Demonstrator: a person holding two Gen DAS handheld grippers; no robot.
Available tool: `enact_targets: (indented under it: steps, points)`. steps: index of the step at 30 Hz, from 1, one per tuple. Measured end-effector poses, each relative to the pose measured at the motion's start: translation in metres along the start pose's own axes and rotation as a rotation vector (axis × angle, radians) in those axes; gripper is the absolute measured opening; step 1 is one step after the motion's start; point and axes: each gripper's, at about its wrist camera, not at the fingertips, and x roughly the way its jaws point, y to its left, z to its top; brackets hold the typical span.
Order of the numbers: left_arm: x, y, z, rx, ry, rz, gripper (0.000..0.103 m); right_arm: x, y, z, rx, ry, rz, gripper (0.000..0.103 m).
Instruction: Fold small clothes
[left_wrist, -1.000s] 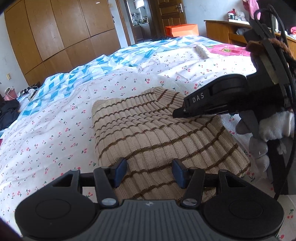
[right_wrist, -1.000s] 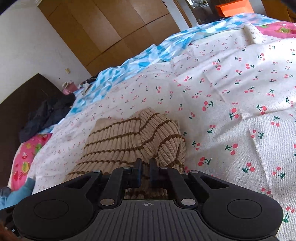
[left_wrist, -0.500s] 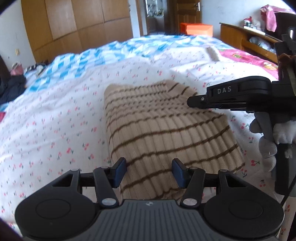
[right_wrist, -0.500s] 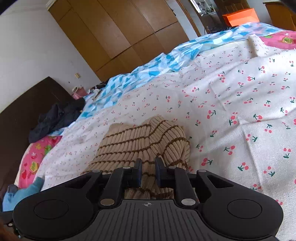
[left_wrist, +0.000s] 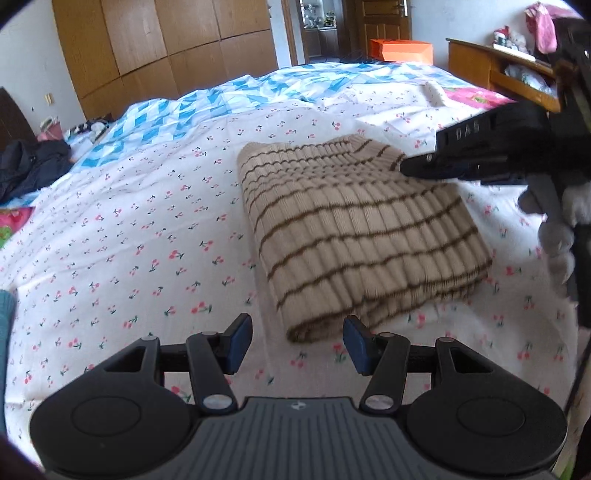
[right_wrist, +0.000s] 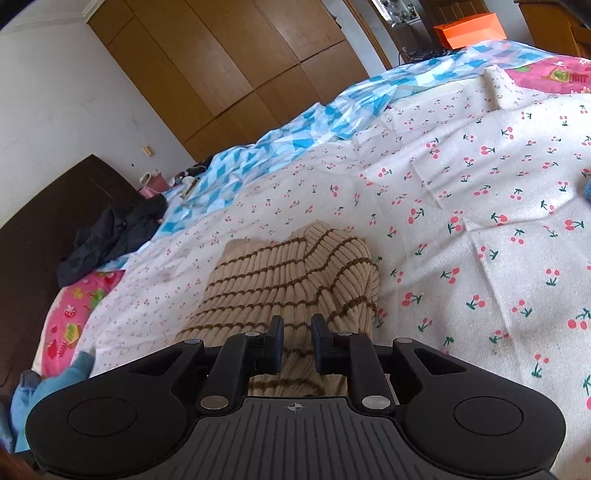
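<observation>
presently the left tongs are seen at the lower edge of the left wrist view, pointed downward over the bed, their blue pads spread about half apart with nothing between them; only the cherry-print sheet shows in the gap, just short of the near folded edge of the garment. one beige knit garment with thin brown stripes is laid folded on the bed, roughly in the middle of the cherry-print sheet, its ribbed surface lying flat and its near end rolled into a thick fold. farther right in the same view the right tongs are seen from the side, reaching in level from the right edge, their tip above the far right corner of the garment; whether the cloth is touched there cannot be told. a gloved hand is seen wrapped round the handle below.

in the right wrist view the right tongs are tilted down over the garment, and their jaws have just been opening: a narrow gap is held between the pads, with striped cloth visible behind it but not pinched. two tongs and one garment are counted. a dark heap of clothing is left at the far left of the bed.
</observation>
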Motion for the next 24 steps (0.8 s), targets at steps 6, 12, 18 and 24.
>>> enact_targets:
  steps: [6, 12, 18, 24]
  points:
    - [0.008, -0.011, -0.009, -0.001, -0.043, -0.011, 0.058, -0.025, 0.014, -0.034, -0.056, 0.017, -0.033, 0.019]
    - [0.015, -0.012, -0.013, 0.001, -0.078, 0.031, 0.058, -0.037, 0.002, -0.036, -0.011, -0.018, -0.039, 0.019]
    - [0.027, 0.001, -0.023, -0.096, -0.048, 0.060, 0.058, -0.042, -0.004, -0.047, 0.018, 0.021, -0.021, 0.024]
    - [0.025, 0.004, -0.023, -0.190, -0.106, 0.035, 0.057, -0.039, -0.013, -0.047, 0.060, 0.037, -0.018, 0.025]
